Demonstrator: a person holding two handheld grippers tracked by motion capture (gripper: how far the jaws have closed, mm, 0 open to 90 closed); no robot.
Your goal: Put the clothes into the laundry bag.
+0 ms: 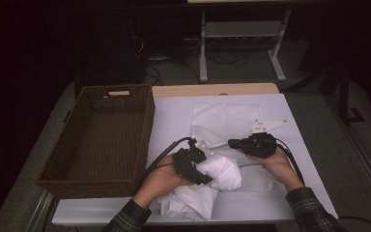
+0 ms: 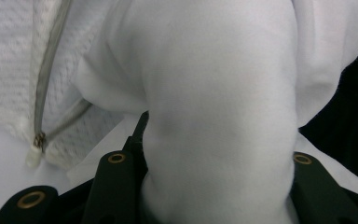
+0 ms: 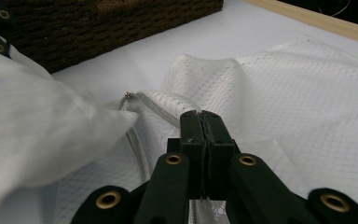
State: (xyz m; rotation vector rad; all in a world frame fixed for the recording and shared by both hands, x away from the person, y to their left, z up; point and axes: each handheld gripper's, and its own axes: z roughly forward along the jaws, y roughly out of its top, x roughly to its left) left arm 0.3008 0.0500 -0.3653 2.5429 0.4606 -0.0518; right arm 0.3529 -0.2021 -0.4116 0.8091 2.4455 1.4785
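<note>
Left gripper (image 1: 199, 170) is clamped on a bunched white garment (image 1: 207, 186) — the cloth bulges up between my two jaws in the left gripper view, pads pressing both sides of the fold (image 2: 214, 116). The rest of the garment trails on the table toward my near edge. Right gripper (image 3: 200, 122) has its jaws pressed together, pinching the edge of a white mesh laundry bag (image 3: 298, 93) by the zipper (image 3: 142, 100). The bag lies flat on the white table cover (image 1: 174, 121), mid-table, just beyond the garment and touching it. Zipper pull (image 2: 34, 156) hangs near the bag's open edge in the left gripper view. Brown wicker basket (image 1: 101, 140) sits to the left of both — apart from the cloth.
</note>
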